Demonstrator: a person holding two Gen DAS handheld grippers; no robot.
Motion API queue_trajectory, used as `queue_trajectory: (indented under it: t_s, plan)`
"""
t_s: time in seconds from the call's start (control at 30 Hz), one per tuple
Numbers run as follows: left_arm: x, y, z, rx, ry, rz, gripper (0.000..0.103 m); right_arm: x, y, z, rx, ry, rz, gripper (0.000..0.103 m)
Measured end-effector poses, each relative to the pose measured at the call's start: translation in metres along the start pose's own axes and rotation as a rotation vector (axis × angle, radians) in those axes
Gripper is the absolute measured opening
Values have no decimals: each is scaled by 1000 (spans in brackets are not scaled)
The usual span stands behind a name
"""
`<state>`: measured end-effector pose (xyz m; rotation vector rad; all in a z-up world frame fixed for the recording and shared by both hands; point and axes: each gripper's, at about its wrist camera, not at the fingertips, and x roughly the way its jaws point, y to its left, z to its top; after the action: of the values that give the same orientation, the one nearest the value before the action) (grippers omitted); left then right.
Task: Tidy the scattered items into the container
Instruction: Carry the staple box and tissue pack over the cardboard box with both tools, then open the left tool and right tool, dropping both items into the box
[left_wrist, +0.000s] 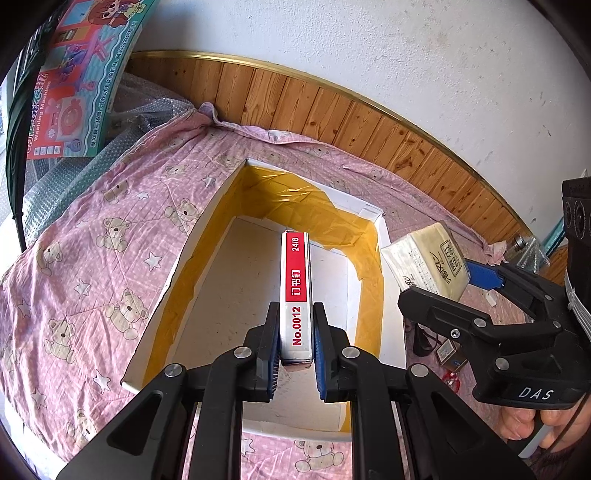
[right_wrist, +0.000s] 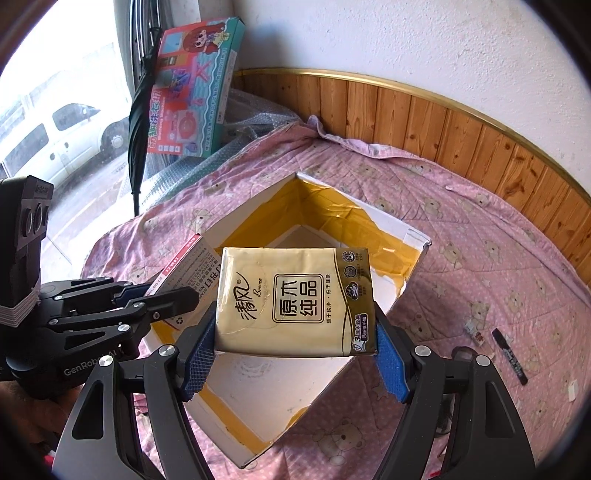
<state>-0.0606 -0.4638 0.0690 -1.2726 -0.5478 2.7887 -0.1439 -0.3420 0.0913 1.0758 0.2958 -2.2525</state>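
Our left gripper (left_wrist: 295, 350) clamps the staples box (left_wrist: 296, 291) over the white box (left_wrist: 236, 206); our right gripper (right_wrist: 295, 354) squeezes the tissue pack (right_wrist: 295, 301).

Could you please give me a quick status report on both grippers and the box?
Left gripper shut on staple box, over open container. Right gripper shut on tissue pack, also above it. Nothing blocking the drop.

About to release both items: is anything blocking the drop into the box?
Nothing visible. The staple box in the left tongs and the tissue pack in the right tongs both hang over the open white box, whose visible floor is bare.
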Motion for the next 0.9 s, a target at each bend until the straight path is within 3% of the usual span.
queue_trajectory:
  t_s: [0.6, 0.9]
  plan:
    - [40, 6, 29, 1, 130, -22, 16, 66, -24, 23, -29, 144, 38, 77]
    - [64, 4, 41, 85, 198, 59, 16, 100, -32, 30, -79, 220, 9, 77]
